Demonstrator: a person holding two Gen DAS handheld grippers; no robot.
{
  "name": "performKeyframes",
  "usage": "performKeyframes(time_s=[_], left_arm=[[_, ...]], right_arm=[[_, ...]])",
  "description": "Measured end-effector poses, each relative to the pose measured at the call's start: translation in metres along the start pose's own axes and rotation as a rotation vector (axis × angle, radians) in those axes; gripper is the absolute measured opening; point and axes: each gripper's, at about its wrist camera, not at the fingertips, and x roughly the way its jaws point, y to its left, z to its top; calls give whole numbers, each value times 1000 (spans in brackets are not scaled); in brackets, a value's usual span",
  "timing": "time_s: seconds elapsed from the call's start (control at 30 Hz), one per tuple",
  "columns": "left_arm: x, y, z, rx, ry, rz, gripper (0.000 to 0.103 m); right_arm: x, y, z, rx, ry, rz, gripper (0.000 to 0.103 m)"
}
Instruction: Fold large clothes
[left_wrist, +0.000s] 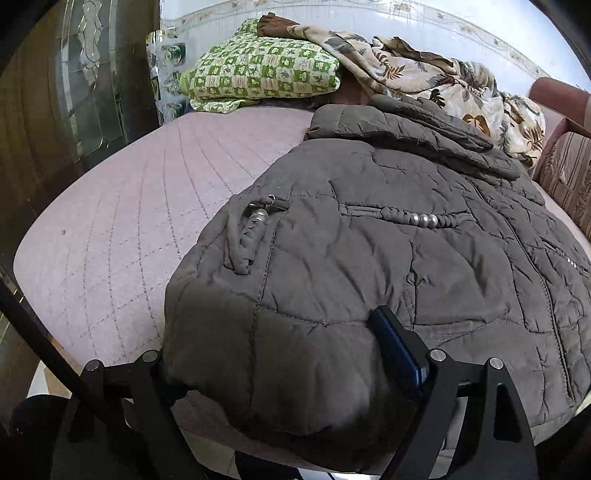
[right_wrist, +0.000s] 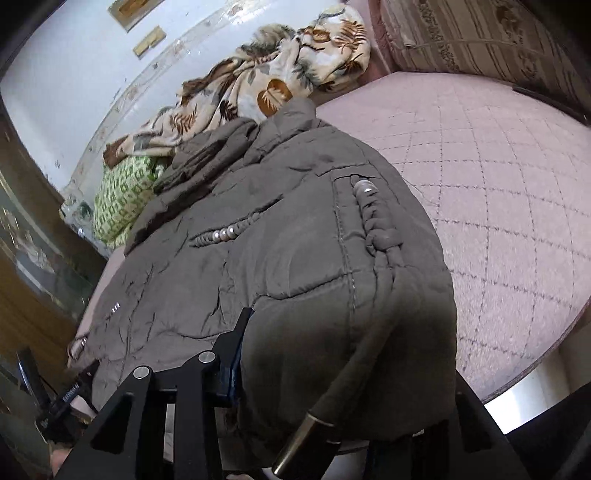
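Observation:
A grey-brown quilted jacket (left_wrist: 406, 240) lies spread on the pink quilted bed (left_wrist: 110, 240), collar at the far end and hem toward me. My left gripper (left_wrist: 273, 343) stands wide at the hem's left corner. The puffy fabric fills the gap and drapes over the left finger, and the blue-padded right finger (left_wrist: 399, 350) lies against it. In the right wrist view the jacket (right_wrist: 277, 221) bulges between the jaws of my right gripper (right_wrist: 343, 350) at the hem's right corner. The left finger (right_wrist: 236, 343) presses into the fabric and the other is buried under it. A drawstring with a metal tip (right_wrist: 314, 432) hangs at the hem.
A floral blanket (left_wrist: 424, 74) and a green checked pillow (left_wrist: 258, 70) are heaped at the head of the bed by the white wall. A dark glass-fronted cabinet (left_wrist: 74, 92) stands left of the bed. A striped cushion (right_wrist: 480, 37) borders the right side. Bare mattress (right_wrist: 517, 221) shows beside the jacket.

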Motion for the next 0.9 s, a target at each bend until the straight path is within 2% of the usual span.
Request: performKeyframes(time_s=[0.13, 0.3, 0.43, 0.9], left_arm=[[-1, 0, -2, -8, -9, 14, 88], [0, -7, 1, 55, 4, 46, 88], [0, -9, 1, 81, 0, 67, 90], [3, -9, 1, 86, 5, 85, 95]], right_arm=[[1, 1, 1, -11, -3, -4, 48], [2, -3, 4, 21, 16, 15, 48], [3, 3, 5, -20, 34, -18, 50], [5, 6, 5, -52, 47, -41, 52]])
